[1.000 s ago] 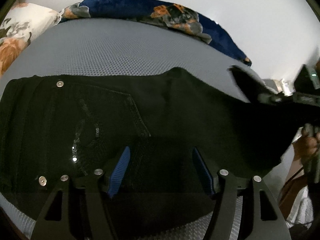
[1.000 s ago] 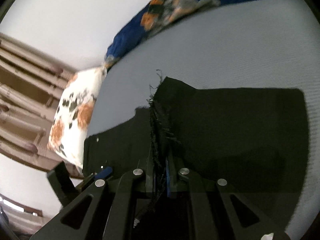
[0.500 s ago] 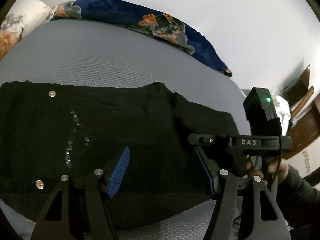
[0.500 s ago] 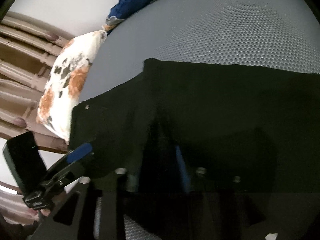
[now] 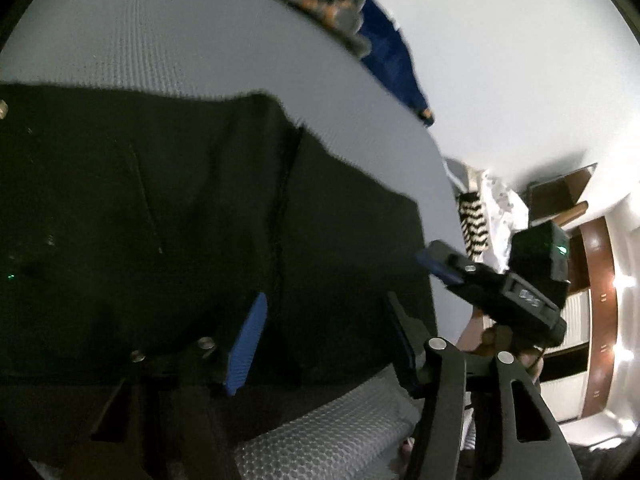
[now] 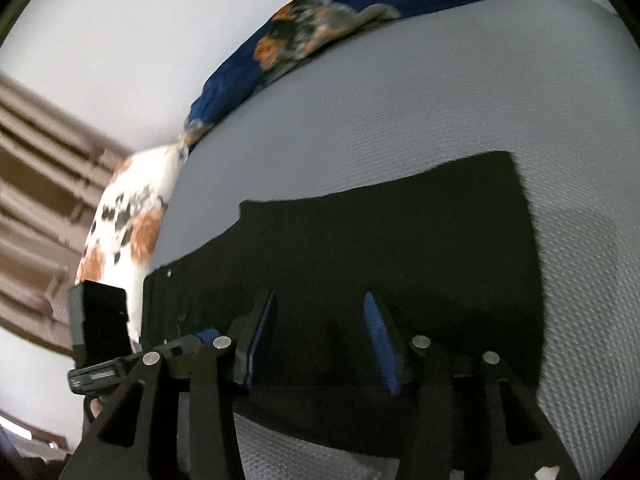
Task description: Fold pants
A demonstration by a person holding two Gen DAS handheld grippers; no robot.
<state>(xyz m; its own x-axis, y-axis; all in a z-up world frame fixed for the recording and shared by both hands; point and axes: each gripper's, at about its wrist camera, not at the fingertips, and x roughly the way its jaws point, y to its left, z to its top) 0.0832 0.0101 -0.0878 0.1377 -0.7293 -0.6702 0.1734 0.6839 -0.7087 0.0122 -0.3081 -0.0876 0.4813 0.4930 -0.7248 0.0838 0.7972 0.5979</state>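
Note:
Black pants (image 5: pixel 180 220) lie flat on a grey mesh mattress (image 5: pixel 160 52), folded over so a leg layer covers the upper part; they also show in the right wrist view (image 6: pixel 380 248). My left gripper (image 5: pixel 324 340) is open and empty just above the near edge of the pants. My right gripper (image 6: pixel 320 340) is open and empty over the pants' near edge. The right gripper also appears in the left wrist view (image 5: pixel 500 288), off the pants' right end. The left gripper shows at the left in the right wrist view (image 6: pixel 120 352).
A dark blue floral blanket (image 6: pixel 328 20) lies along the far edge of the mattress (image 6: pixel 440 100). A white and orange floral pillow (image 6: pixel 128 224) sits at the left end. Wooden furniture (image 5: pixel 592 280) and a white wall (image 5: pixel 500 60) stand beyond the bed.
My right gripper carried the pant leg over onto the rest of the pants, let it go and opened. It then drew back to the right. My left gripper stayed open.

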